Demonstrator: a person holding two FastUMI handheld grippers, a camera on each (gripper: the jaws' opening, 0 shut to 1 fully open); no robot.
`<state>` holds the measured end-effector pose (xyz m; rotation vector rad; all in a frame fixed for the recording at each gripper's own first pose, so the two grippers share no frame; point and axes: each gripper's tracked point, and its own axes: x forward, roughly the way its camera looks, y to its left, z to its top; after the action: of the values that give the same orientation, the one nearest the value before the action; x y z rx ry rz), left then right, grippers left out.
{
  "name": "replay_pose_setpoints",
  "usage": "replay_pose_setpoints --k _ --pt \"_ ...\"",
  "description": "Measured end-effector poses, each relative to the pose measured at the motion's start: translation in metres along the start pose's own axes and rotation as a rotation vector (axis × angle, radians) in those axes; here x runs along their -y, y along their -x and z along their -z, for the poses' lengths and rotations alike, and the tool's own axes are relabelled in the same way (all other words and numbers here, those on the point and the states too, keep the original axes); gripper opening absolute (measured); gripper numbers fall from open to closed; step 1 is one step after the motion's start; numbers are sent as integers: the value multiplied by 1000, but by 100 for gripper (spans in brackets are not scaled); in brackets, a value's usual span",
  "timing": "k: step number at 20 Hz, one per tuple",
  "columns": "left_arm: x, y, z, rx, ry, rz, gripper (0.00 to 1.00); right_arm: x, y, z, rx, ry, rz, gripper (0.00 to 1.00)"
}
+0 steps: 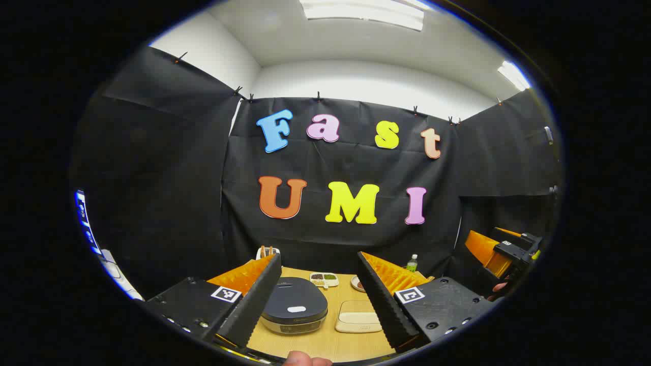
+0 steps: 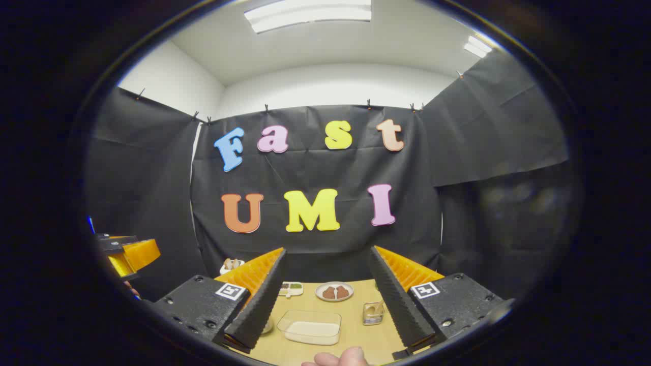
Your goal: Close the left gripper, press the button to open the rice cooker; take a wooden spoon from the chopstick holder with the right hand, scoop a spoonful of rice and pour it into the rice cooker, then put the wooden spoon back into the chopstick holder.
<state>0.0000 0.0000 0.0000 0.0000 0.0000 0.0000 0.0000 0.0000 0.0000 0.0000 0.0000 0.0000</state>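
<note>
The rice cooker has a dark lid, which is down, with a pale button on its front. It sits on the wooden table between my left gripper's fingers. My left gripper is open and held above and short of the cooker. A clear tub of rice lies low between the fingers of my right gripper, which is open and holds nothing. The chopstick holder, with a wooden spoon in it, stands by the right finger. The rice tub sits to the right of the cooker.
At the back of the table are a small divided dish, a plate with brown pieces and a white cup. A green bottle stands at the far right. The other gripper shows at the right edge.
</note>
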Motion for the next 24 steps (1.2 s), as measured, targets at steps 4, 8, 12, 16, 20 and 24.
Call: replay_pose_setpoints --k 4,8,12,16,20,24 --pt "-6 -4 1 0 -10 -23 94 3 -4 4 -9 4 8 99" --pt "-11 -6 5 -11 -7 -49 94 1 -8 3 -8 11 4 99" --pt "-14 -8 4 -13 -9 -60 94 4 -11 8 -19 4 8 99" --pt "-10 -12 7 -16 -15 -56 94 7 -14 10 -22 2 14 99" --pt "-7 -17 7 -20 -21 -50 94 10 -19 12 -25 -1 17 100" --pt "-6 -21 15 -52 -16 -54 94 10 -25 12 -24 3 15 99"
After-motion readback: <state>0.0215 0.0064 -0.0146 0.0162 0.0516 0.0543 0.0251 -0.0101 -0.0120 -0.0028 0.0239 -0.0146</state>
